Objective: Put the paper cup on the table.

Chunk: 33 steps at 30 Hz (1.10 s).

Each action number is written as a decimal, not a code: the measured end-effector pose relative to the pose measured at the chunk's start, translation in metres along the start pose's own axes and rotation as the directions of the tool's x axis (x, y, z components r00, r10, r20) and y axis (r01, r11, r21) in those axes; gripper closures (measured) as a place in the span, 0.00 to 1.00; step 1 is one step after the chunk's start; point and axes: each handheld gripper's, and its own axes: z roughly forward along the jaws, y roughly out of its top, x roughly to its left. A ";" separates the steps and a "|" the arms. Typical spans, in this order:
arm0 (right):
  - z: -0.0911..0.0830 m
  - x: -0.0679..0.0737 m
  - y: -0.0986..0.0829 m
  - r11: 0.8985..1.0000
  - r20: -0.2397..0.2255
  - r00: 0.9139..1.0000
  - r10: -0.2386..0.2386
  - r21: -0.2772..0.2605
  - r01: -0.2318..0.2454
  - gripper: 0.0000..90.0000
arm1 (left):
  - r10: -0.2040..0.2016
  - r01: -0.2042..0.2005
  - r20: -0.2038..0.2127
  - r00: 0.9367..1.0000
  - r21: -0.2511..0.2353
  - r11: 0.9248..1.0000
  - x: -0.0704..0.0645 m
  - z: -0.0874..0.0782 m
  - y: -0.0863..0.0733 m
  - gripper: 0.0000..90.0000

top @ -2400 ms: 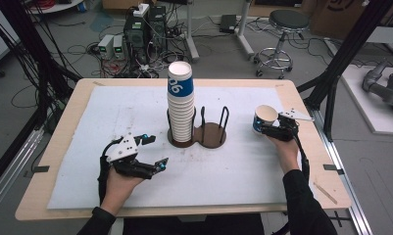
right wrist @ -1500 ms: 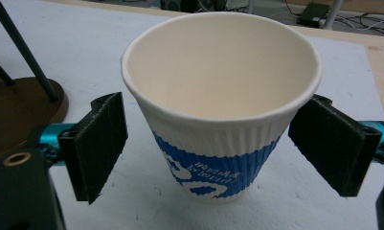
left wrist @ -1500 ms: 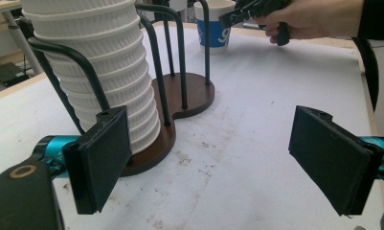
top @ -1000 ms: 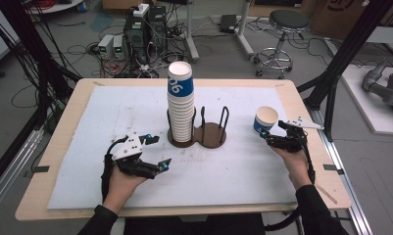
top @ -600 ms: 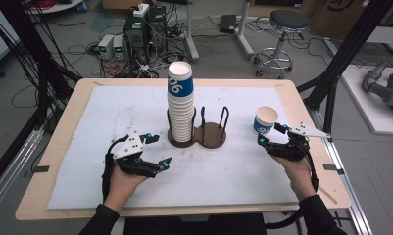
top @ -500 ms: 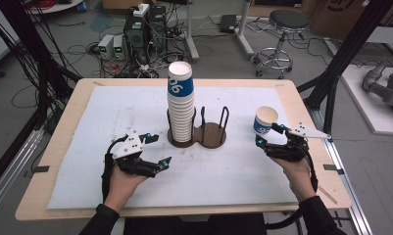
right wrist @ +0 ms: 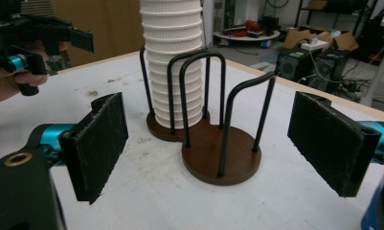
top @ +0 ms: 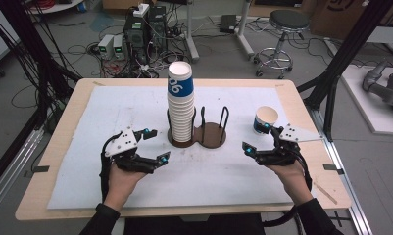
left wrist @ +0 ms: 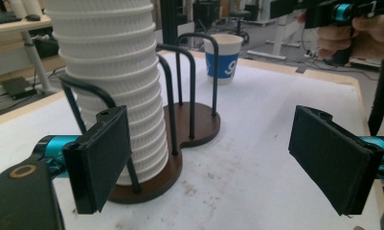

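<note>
On the white mat [top: 135,115] that covers the wooden table [top: 311,110], a brown cup holder [top: 198,135] with two round bases and thin black wire hoops stands near the middle. Its left base carries a tall stack of white paper cups [top: 181,105], and the top cup of the stack shows a blue band; the right base of the holder has nothing on it. A single paper cup [top: 265,120] with a blue band stands upright on the mat to the right of the holder, apart from it. The right gripper [top: 257,138] is held low over the mat just beside this single cup, on its near side, and its jaws are spread wide with nothing between them; I cannot tell from the high view if one fingertip touches the cup wall. In the right gripper view the two black pads [right wrist: 101,143] frame the holder and the stack, which are farther off. The left gripper [top: 155,145] is to the left of the holder, near the front of the mat, and it is released too, with its jaws wide apart and holding nothing. In the left gripper view its pads [left wrist: 101,155] stand on both sides of the holder, and the stack is close to the left pad.
</note>
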 end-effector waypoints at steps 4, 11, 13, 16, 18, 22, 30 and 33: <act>0.001 0.001 0.001 1.000 -0.016 1.000 -0.011 0.003 0.011 0.16 | 0.010 -0.010 0.016 1.000 -0.011 1.000 -0.003 0.001 0.000 0.16; 0.001 0.003 0.000 1.000 -0.014 1.000 -0.020 0.015 0.020 0.17 | 0.022 -0.021 0.031 0.999 -0.015 1.000 -0.007 0.001 -0.002 0.16; 0.002 0.003 0.001 1.000 -0.013 1.000 -0.022 0.019 0.022 0.17 | 0.021 -0.020 0.029 0.999 -0.010 1.000 -0.006 0.000 -0.003 0.16; 0.004 0.004 0.000 0.999 -0.017 1.000 -0.024 0.021 0.025 0.17 | 0.019 -0.019 0.014 1.000 -0.012 1.000 -0.006 -0.003 -0.003 0.16; 0.006 0.003 -0.001 0.999 -0.019 1.000 -0.025 0.021 0.025 0.17 | 0.016 -0.016 0.000 1.000 -0.022 1.000 -0.006 -0.006 -0.003 0.16; 0.006 0.001 -0.003 1.000 -0.014 1.000 -0.008 0.021 0.008 0.17 | 0.012 -0.012 -0.016 1.000 -0.022 1.000 -0.004 -0.009 -0.004 0.16; 0.008 -0.001 -0.005 1.000 -0.017 1.000 0.011 0.022 -0.011 0.17 | 0.010 -0.010 -0.024 1.000 -0.021 1.000 -0.001 -0.010 -0.005 0.16; 0.008 0.000 -0.005 1.000 -0.020 1.000 0.010 0.023 -0.010 0.17 | 0.009 -0.009 -0.022 1.000 -0.016 1.000 -0.001 -0.009 -0.005 0.16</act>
